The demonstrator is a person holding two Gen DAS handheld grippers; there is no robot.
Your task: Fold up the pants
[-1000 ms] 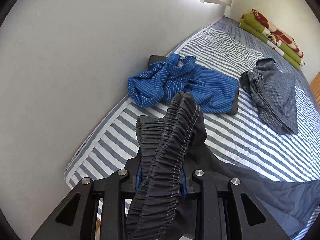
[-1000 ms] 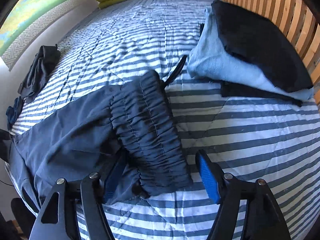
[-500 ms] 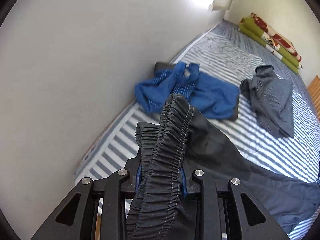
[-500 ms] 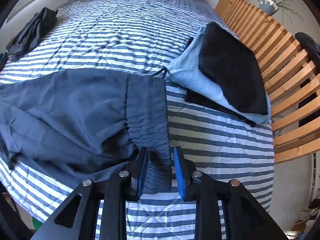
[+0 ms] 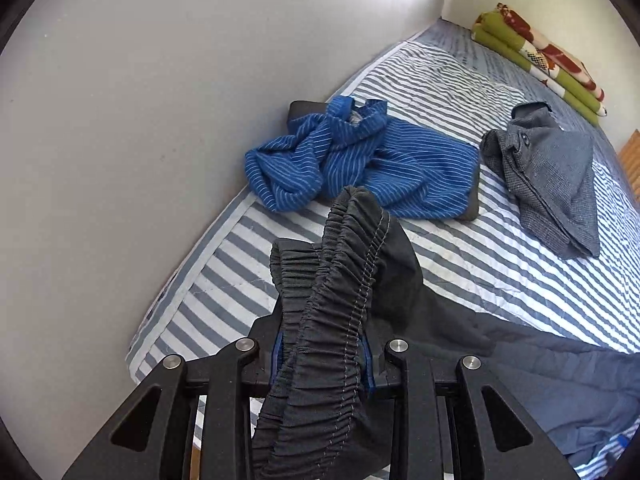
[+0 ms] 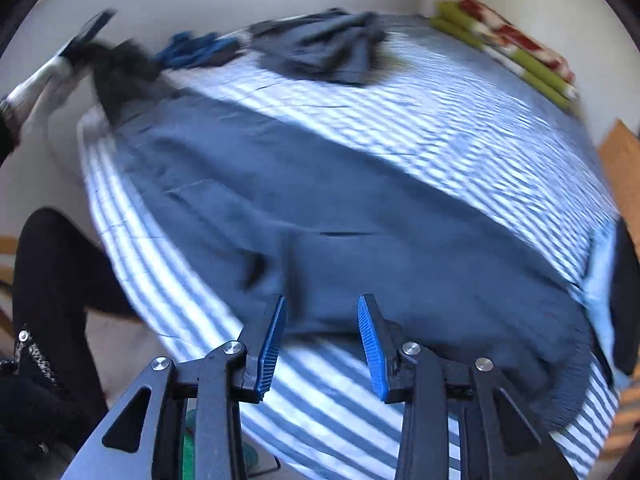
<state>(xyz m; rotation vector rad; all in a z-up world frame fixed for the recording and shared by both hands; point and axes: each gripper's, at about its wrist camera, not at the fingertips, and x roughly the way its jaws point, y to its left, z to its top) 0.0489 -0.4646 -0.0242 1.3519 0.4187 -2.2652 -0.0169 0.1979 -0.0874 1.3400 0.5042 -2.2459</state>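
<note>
Dark blue-grey pants (image 6: 340,208) lie stretched across the striped bed (image 6: 460,112). My left gripper (image 5: 324,356) is shut on a gathered elastic end of the pants (image 5: 352,264), which bunches up between the blue pads and is lifted off the bed. In the blurred right wrist view that raised end shows at the far left (image 6: 120,68). My right gripper (image 6: 322,320) hovers over the pants' near edge, jaws apart and opening, with nothing between the blue pads (image 6: 272,332). The other elastic end lies flat at the lower right (image 6: 560,380).
A crumpled blue striped garment (image 5: 360,168) and a grey garment (image 5: 552,176) lie further up the bed. A folded green and red blanket (image 5: 536,52) sits at the head. A grey wall (image 5: 140,120) runs along the left. Folded clothes (image 6: 624,304) lie right; a person's dark-trousered leg (image 6: 52,280) stands left.
My right gripper let go of the elastic end it was pinching, opened, and swung fast along the bed's near edge towards the pants' middle while rolling. The left gripper kept its grip, almost still.
</note>
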